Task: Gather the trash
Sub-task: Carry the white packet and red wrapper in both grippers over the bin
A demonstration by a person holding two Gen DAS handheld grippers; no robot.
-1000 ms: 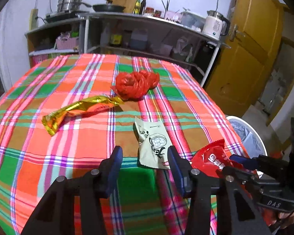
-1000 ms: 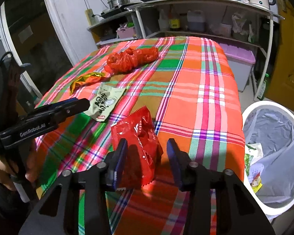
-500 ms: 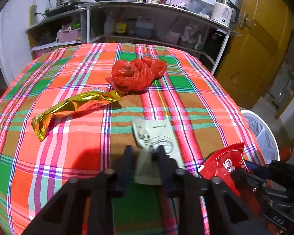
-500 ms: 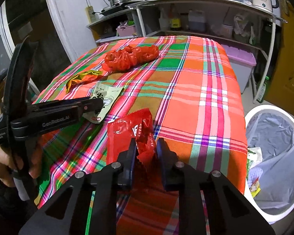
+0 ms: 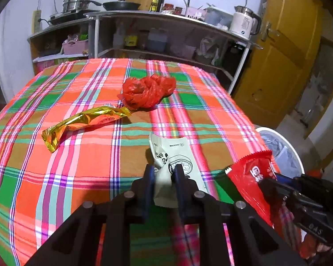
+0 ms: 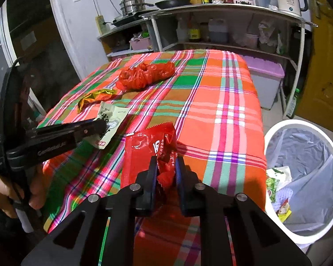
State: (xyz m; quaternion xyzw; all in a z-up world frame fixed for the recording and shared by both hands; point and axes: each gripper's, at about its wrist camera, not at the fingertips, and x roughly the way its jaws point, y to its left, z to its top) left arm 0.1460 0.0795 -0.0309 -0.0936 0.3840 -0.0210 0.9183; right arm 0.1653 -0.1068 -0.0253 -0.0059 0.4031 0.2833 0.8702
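Four pieces of trash: the left gripper (image 5: 164,174) jaws pinch a pale green printed wrapper (image 5: 171,155), and the right gripper (image 6: 165,170) jaws pinch a crinkled red foil packet (image 6: 148,146). One gold foil wrapper (image 5: 84,122) and one crumpled red plastic bag (image 5: 147,89) lie on the plaid tabletop (image 5: 77,155). Only the right wrist view shows inside the single white lined bin (image 6: 304,177) beside the tabletop.

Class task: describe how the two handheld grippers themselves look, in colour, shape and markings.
Both grippers, left and right, are matte black, angular frames with triangular cut-outs and round silver screw heads. The fingers carry blue inner pads. Seen from the side, the left one bears grey lettering, too blurred to read, and a bare hand grips its handle.
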